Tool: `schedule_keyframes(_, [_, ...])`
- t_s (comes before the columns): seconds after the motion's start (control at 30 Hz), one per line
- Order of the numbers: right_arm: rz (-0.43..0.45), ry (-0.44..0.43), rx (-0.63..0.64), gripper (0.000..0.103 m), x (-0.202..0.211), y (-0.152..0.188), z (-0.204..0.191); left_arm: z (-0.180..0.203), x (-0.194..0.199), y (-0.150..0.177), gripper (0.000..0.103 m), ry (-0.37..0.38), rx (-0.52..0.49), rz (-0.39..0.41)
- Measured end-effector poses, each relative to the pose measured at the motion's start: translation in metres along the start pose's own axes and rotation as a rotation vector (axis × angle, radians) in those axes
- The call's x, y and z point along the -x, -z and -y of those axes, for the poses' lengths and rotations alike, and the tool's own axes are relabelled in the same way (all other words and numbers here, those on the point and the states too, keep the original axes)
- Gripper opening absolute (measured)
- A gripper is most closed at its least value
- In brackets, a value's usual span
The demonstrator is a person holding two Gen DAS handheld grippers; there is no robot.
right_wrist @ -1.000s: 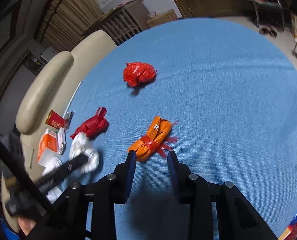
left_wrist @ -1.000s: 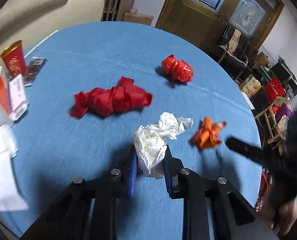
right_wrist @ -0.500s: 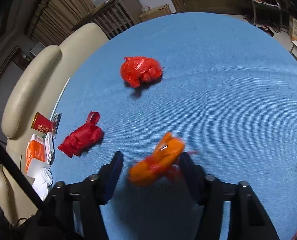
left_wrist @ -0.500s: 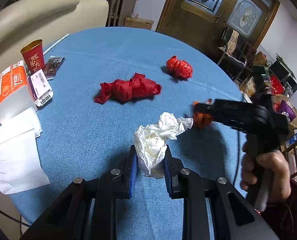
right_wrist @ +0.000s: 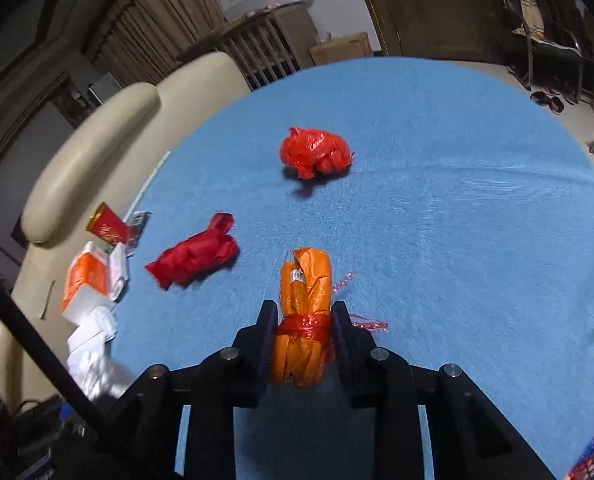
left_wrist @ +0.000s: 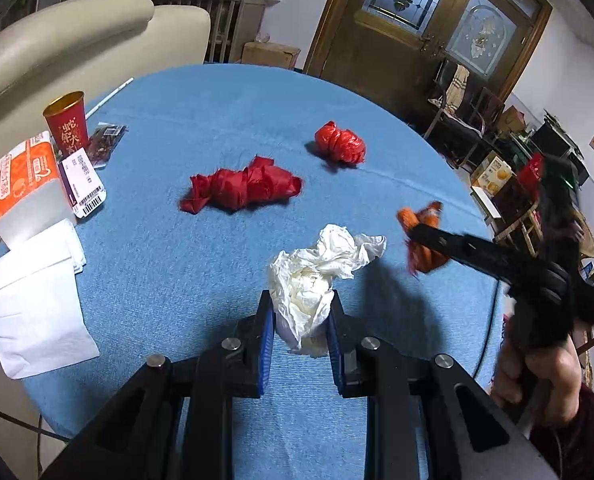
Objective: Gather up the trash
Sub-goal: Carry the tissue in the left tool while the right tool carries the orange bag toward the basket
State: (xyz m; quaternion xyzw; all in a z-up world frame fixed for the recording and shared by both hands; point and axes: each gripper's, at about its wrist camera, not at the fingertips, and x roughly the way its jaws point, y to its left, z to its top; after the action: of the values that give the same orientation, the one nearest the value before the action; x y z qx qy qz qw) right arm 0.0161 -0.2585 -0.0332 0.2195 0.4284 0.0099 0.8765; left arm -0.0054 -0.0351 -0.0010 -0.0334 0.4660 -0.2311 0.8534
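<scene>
A round blue-clothed desk (left_wrist: 177,128) fronts a wooden door (left_wrist: 429,32). Left gripper (left_wrist: 302,334) fingers clamp the white paper wad (left_wrist: 317,276); right gripper (right_wrist: 303,336) fingers grip the orange bundle (right_wrist: 305,300), seemingly lifted.

Cup (left_wrist: 67,122) behind tissue pack (left_wrist: 27,188).

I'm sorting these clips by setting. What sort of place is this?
Most likely a home living or dining room: a round table under blue cloth, a cream sofa behind it, and a wooden door with patterned glass.
</scene>
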Motion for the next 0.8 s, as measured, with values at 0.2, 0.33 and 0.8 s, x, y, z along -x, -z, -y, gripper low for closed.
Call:
schedule_keyframes(0.2, [0.047, -0.022, 0.012, 0.029, 0.049, 0.018, 0.011, 0.013, 0.011, 0.0, 0.025, -0.03, -0.02, 0.018])
schedule_keyframes(0.33, [0.068, -0.029, 0.007, 0.029, 0.075, 0.033, 0.022, 0.024, 0.018, 0.0, 0.025, -0.058, -0.051, 0.031])
schedule_keyframes(0.8, [0.106, -0.07, -0.015, 0.029, 0.135, 0.071, 0.041, 0.071, 0.051, 0.006, 0.026, -0.179, -0.198, 0.116])
